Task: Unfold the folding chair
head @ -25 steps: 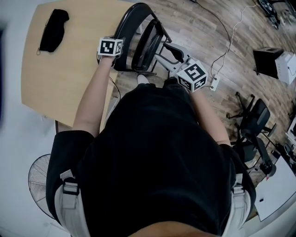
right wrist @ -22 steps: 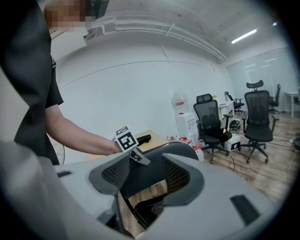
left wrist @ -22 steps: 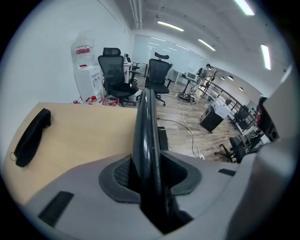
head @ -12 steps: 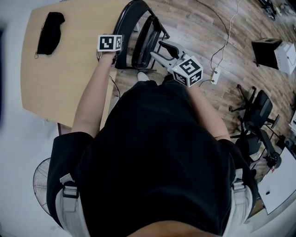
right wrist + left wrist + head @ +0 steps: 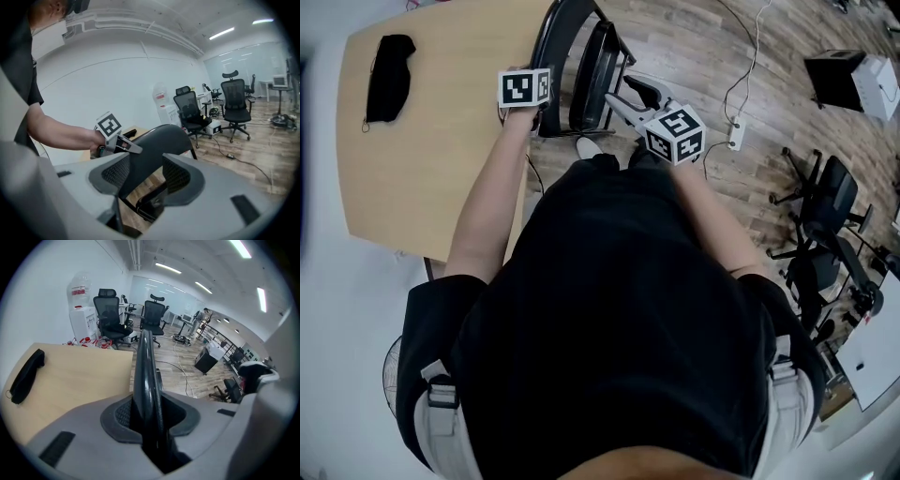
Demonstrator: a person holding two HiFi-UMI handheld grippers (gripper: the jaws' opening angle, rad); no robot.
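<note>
The folding chair stands on the wooden floor, just beside the long edge of the pale wooden surface, directly in front of the person. It is black, and its seat and back lie close against each other.

The left hand-held gripper sits at the chair's top. In the left gripper view, the chair's dark curved back rim runs up through the gap between the jaws and fills it, with both pads against it. These jaws have just been closing with the rim between them, and they are now clamped on it. In the head view, this gripper's marker cube lies at the chair's left side, over the edge of the surface, at the end of the person's bare left forearm.

The right hand-held gripper is at the chair's other side, with its own cube nearer the person. Its jaws stand apart. In the right gripper view, the chair's broad dark panel shows in the gap, close against the left pad. A strip of floor shows between the panel's lower edge and the right pad, so the pads are not gripping it.

A black cloth item lies at the far left of the surface, well apart from the chair and both grippers.
</note>
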